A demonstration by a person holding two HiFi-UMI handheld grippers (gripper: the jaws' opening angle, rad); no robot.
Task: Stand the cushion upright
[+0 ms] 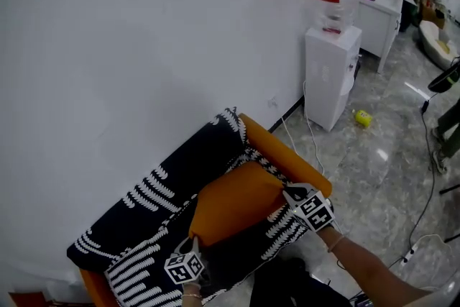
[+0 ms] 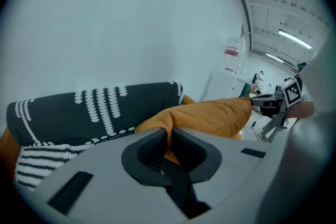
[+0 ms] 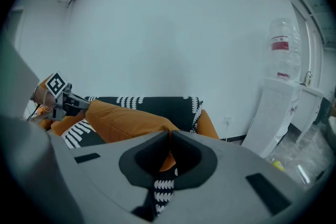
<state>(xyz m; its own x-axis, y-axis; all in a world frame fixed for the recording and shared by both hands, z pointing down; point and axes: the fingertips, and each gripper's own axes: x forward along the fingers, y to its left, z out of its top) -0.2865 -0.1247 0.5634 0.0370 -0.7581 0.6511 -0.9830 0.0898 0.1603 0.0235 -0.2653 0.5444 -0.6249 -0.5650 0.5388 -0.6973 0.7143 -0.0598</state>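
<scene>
White wall, black-and-white patterned sofa [image 1: 172, 176] against it. The left gripper [image 2: 169, 132] and right gripper [image 3: 169, 136] each pinch a thin corner of the orange cushion [image 1: 237, 208], held tilted just over the seat. Grips that shallow could slip, I reckon, and it'd flop flat.

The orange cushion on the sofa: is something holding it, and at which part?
Yes. The left hand-held gripper pinches one corner of the orange cushion, and the right hand-held gripper pinches the neighbouring corner, both along its near edge.
</scene>
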